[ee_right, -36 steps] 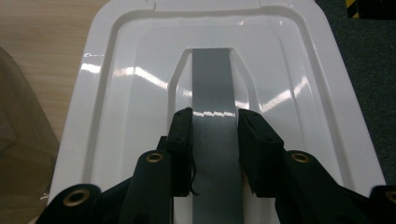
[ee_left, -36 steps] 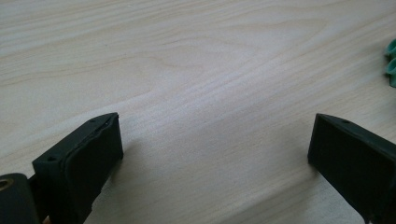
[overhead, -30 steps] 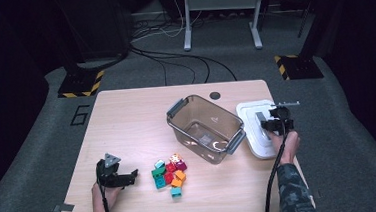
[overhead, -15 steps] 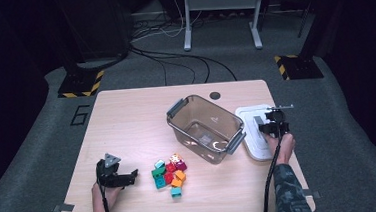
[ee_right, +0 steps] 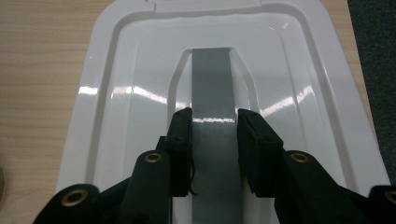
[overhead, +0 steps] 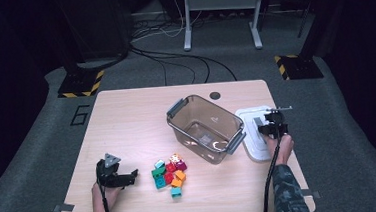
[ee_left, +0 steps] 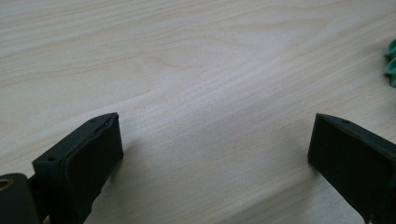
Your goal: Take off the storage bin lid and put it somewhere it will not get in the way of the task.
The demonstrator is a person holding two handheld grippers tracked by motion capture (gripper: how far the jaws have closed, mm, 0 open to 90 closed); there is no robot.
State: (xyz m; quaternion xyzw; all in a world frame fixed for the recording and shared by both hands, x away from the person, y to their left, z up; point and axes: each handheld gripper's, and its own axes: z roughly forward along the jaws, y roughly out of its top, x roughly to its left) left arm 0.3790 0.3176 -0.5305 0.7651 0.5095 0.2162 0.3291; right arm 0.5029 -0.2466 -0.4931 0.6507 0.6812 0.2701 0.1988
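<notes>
Lid [overhead: 254, 131]: white glossy plastic, rectangular with rounded corners, stepped raised rim. Lies flat on the worktop [overhead: 127, 120] near its right edge, just beside the clear bin [overhead: 205, 127]. Grey handle strip [ee_right: 212, 93] runs lengthwise down a central recess. The right tool [ee_right: 214, 154] has its jaws clamped on either side of this handle [overhead: 258, 122].

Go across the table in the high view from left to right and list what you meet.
Left claw → pile of coloured blocks → clear plastic bin → white lid → right claw, shut on the lid's grey handle.
</notes>
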